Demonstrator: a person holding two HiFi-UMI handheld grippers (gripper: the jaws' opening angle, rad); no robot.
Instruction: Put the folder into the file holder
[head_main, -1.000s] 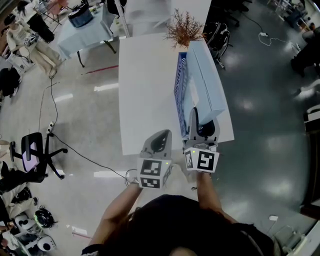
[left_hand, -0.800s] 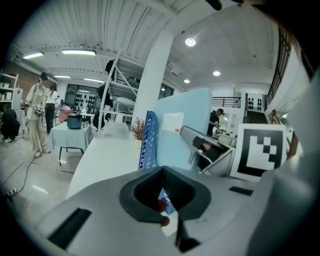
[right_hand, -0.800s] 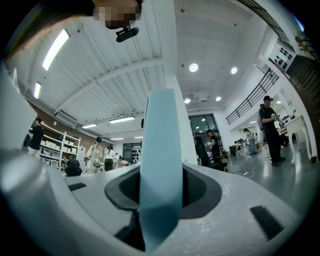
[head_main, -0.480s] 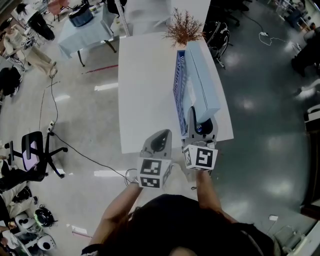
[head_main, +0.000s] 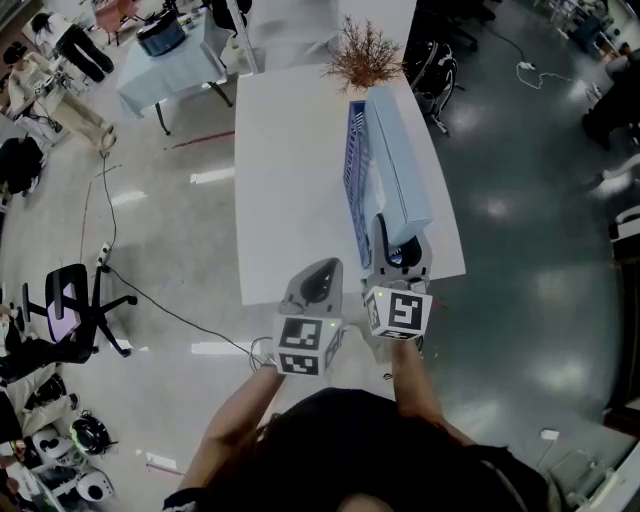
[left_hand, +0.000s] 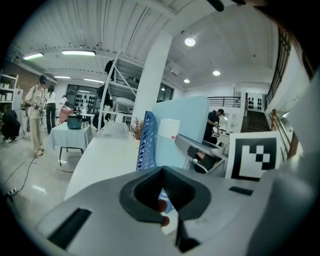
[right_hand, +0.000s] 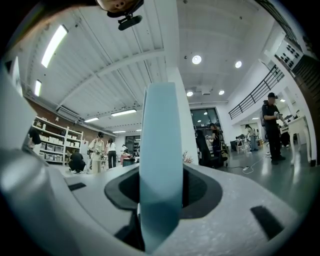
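A light blue folder (head_main: 398, 165) stands on edge over the right side of the white table (head_main: 290, 180). My right gripper (head_main: 400, 243) is shut on its near end. In the right gripper view the folder's edge (right_hand: 161, 165) runs straight up between the jaws. A blue perforated file holder (head_main: 353, 175) stands upright just left of the folder, close alongside it. The left gripper view shows the file holder (left_hand: 146, 142) and the folder (left_hand: 182, 125) side by side. My left gripper (head_main: 318, 270) hovers at the table's near edge, shut and holding nothing.
A dried brown plant (head_main: 365, 55) stands at the table's far end, beyond the file holder. A table with a blue cloth (head_main: 165, 65) and several people are at the back left. An office chair (head_main: 65, 305) and a floor cable lie to the left.
My right gripper and the folder have shifted slightly forward along the table, with the folder tilting a little toward the file holder. The left gripper has stayed where it was.
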